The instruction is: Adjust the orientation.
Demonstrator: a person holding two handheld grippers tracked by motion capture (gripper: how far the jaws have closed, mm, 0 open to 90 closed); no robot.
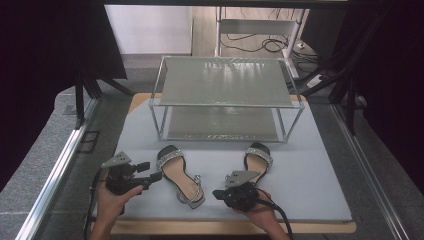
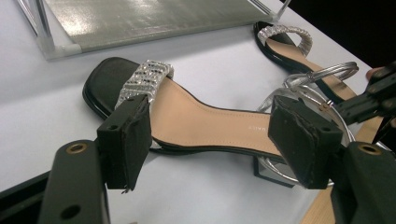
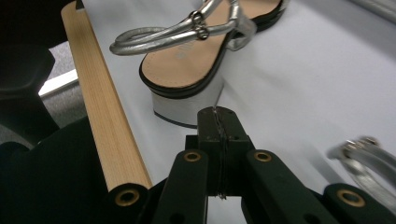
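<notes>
Two sandals on the grey mat: left sandal [image 1: 179,175] just ahead of the left gripper [image 1: 156,176], whose jaws stand apart with nothing between them; right sandal [image 1: 255,162] heel just beyond the right gripper [image 3: 218,122], jaws pressed together, empty; behind both sandals, one two-shelf rack [image 1: 225,97]; wooden table edge [image 3: 100,112] beside the right gripper; no obstacle between jaws and sandals.
</notes>
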